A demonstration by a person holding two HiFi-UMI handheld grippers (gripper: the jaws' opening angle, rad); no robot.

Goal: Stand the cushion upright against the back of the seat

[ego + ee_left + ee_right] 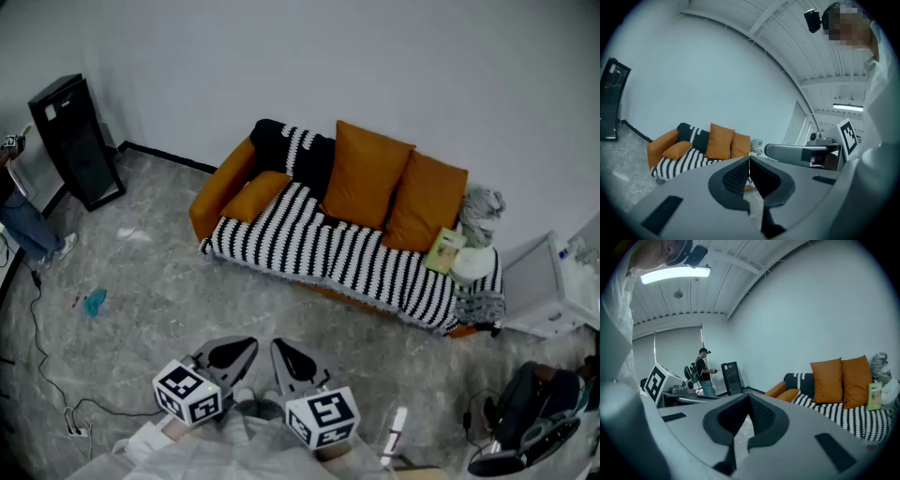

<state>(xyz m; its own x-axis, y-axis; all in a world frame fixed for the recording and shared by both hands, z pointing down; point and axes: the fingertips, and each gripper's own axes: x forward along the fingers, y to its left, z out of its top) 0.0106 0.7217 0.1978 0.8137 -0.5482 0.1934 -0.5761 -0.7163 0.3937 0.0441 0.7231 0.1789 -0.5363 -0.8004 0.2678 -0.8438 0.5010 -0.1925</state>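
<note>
An orange sofa [217, 187] with a black-and-white striped throw [319, 246] stands against the far wall. A small orange cushion [255, 194] lies flat on the seat's left end, beside the armrest; it also shows in the left gripper view as the cushion [677, 149] and in the right gripper view as the cushion [790, 393]. Two bigger orange cushions [366, 173] [427, 202] lean upright on the backrest. My left gripper [246, 346] and right gripper [279, 348] hover side by side over the floor, well short of the sofa. Both are shut and hold nothing, jaws meeting at the tips [749, 160] [749, 397].
A black tower unit [75, 141] stands by the left wall, with a person [23, 220] beside it. A blue object [94, 302] and a cable [42, 366] lie on the floor. On the sofa's right end sit a green packet [442, 251] and grey cloth [481, 211]. A white cabinet [539, 286] and bag [530, 412] stand right.
</note>
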